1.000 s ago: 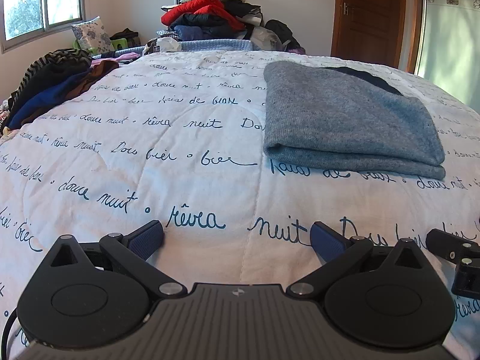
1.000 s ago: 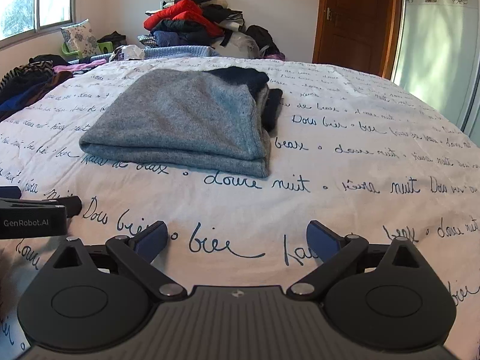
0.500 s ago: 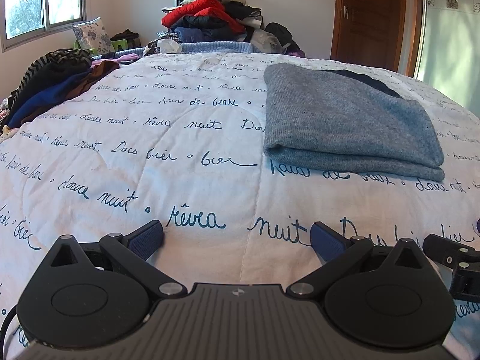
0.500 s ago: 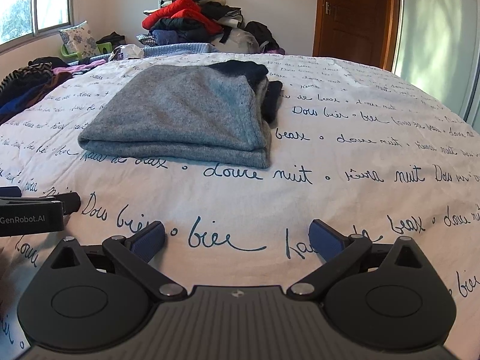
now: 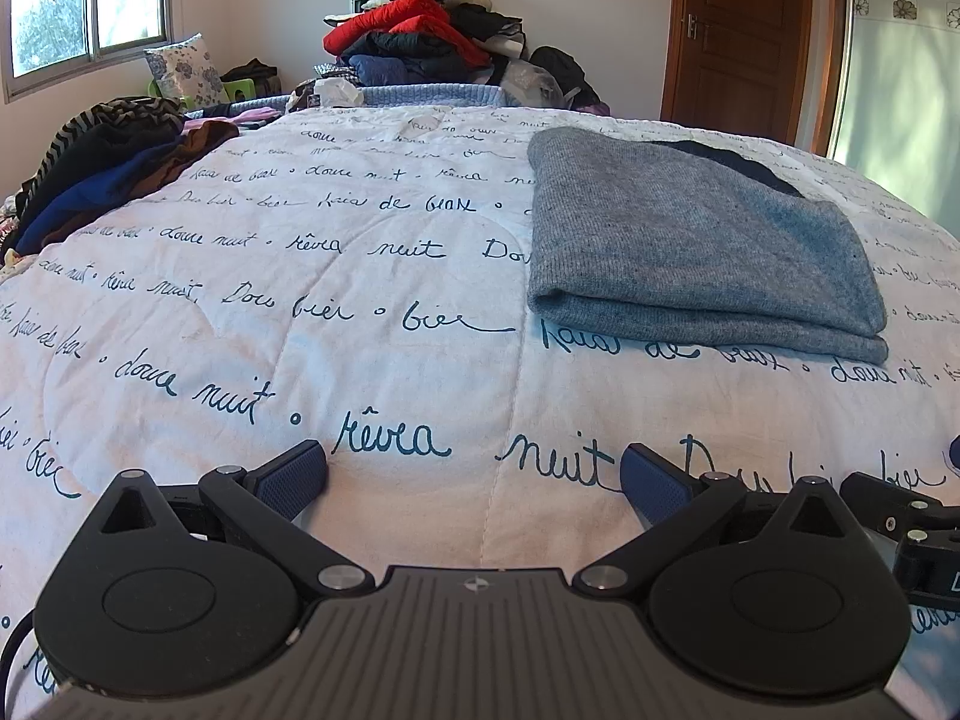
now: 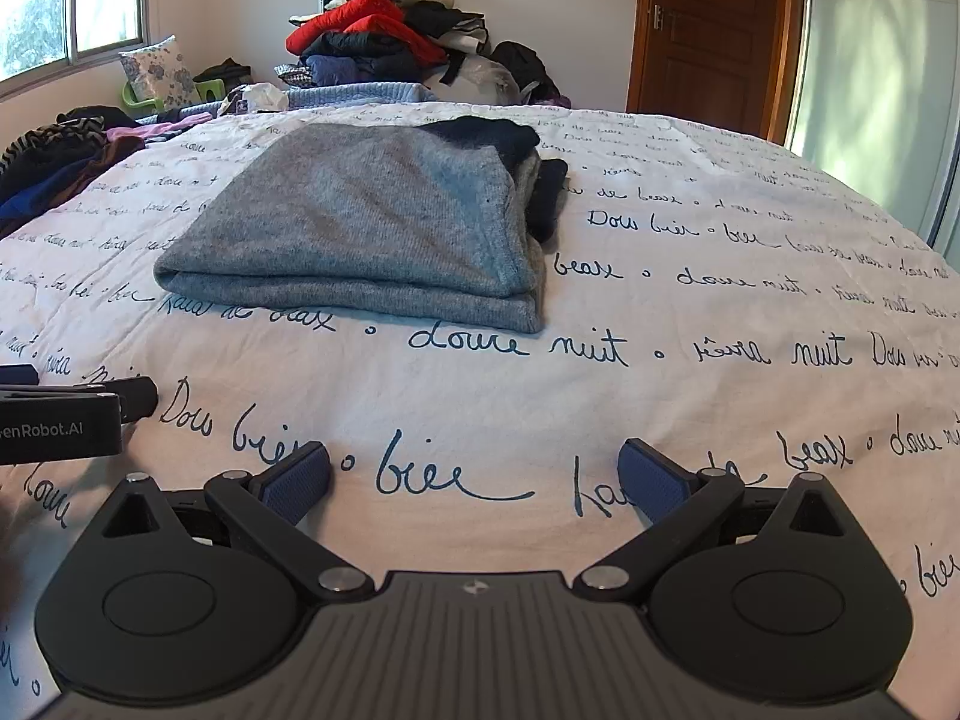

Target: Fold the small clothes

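Note:
A grey knit garment (image 5: 696,240) lies folded in a rectangle on the white bedspread (image 5: 300,312), with a dark navy part showing at its far side. It also shows in the right wrist view (image 6: 366,228), where the navy part (image 6: 516,144) sticks out at its far right. My left gripper (image 5: 474,474) is open and empty, low over the bedspread, well short of the garment and to its left. My right gripper (image 6: 474,474) is open and empty, in front of the garment's near right corner. Each gripper's edge shows in the other's view.
A tall pile of clothes (image 5: 420,36) with a red jacket stands at the far end of the bed. More dark clothes (image 5: 102,174) lie along the left edge. A window is at the left, a wooden door (image 5: 744,30) at the far right.
Both grippers have drawn back slightly and tilted a little; the folded garment lies still. Both stay open.

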A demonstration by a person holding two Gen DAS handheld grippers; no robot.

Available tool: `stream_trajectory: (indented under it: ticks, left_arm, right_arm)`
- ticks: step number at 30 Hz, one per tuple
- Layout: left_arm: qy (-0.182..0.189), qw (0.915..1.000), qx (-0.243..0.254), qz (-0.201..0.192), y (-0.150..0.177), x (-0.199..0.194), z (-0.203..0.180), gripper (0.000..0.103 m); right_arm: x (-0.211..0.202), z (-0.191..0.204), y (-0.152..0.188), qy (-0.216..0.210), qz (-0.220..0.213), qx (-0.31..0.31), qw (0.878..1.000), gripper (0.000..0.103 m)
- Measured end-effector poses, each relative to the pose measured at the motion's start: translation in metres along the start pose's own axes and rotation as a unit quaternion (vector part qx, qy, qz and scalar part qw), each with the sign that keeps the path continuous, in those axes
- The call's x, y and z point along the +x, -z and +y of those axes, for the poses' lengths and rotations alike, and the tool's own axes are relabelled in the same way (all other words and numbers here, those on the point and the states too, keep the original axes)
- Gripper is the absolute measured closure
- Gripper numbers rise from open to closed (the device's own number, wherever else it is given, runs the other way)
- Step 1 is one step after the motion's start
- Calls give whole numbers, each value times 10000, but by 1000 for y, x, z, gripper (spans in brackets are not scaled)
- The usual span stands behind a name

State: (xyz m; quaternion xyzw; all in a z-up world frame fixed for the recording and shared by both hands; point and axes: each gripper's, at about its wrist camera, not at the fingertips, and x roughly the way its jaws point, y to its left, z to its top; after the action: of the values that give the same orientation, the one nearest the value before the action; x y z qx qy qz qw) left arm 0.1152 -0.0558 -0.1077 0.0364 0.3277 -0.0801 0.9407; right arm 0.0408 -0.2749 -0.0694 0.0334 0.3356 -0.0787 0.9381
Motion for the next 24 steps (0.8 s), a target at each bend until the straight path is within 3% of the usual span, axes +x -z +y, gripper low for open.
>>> stream_trajectory:
  ticks: [24]
  left_arm:
    - [24,10000,-29,7,0,1,1,0]
  right_arm:
    - [0,-1,0,-21,0,18,10000,0]
